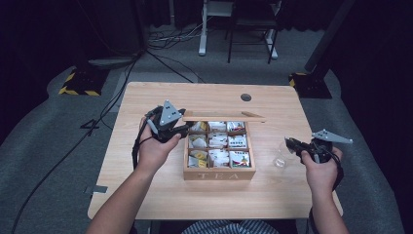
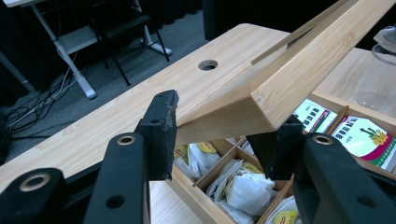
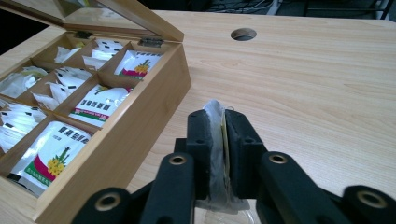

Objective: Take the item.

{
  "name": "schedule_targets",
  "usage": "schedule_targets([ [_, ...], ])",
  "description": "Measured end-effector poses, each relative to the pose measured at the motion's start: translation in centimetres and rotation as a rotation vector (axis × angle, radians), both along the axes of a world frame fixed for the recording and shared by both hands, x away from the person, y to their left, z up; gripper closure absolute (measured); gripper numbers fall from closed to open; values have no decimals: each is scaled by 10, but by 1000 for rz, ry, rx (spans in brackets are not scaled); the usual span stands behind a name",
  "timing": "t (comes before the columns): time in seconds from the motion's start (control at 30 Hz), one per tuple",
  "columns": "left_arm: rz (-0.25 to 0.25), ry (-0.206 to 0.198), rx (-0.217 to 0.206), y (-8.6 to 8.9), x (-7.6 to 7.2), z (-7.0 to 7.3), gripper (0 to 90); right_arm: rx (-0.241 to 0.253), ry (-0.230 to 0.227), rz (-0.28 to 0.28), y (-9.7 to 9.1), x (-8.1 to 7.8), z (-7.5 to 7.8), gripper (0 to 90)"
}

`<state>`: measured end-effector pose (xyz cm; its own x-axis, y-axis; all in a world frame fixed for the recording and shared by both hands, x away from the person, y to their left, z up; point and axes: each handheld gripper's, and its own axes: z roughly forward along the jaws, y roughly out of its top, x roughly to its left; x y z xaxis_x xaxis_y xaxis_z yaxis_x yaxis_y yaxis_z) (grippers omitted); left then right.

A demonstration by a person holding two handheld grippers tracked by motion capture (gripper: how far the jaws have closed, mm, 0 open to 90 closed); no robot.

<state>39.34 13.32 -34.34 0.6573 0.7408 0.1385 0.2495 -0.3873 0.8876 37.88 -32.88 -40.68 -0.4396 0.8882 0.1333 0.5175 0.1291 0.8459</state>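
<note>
left gripper [image 1: 176, 127] clamps the hinged wooden lid [image 2: 299, 79] open; right gripper [image 3: 218, 126] pinching the clear tea sachet [image 3: 218, 154] should lower steadily over the small clear glass [image 1: 281, 157].

the tea box lid [image 2: 299, 79] runs off the top right of the left gripper view, so its far end is cut off. the clear glass [image 2: 384, 70] beside it is cropped by the right edge. in the right gripper view the sachet [image 3: 218, 140] is mostly hidden between the black pads [image 3: 201, 140], its print unreadable. lettering on the tea bags [image 1: 219, 148] is too small to read from above.
</note>
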Motion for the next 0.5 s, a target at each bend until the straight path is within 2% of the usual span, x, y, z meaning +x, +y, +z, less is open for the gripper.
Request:
schedule_targets([
  [0.13, 0, 0, 1, 0, 0, 0, 540, 7, 13, -13, -1, 0, -2, 640],
  [0.2, 0, 1, 1, 0, 0, 0, 539, 18, 17, -13, -1, -1, -1, 621],
  [0.5, 0, 5, 2, 0, 0, 0, 535, 7, 29, -13, -1, 0, -1, 587],
])
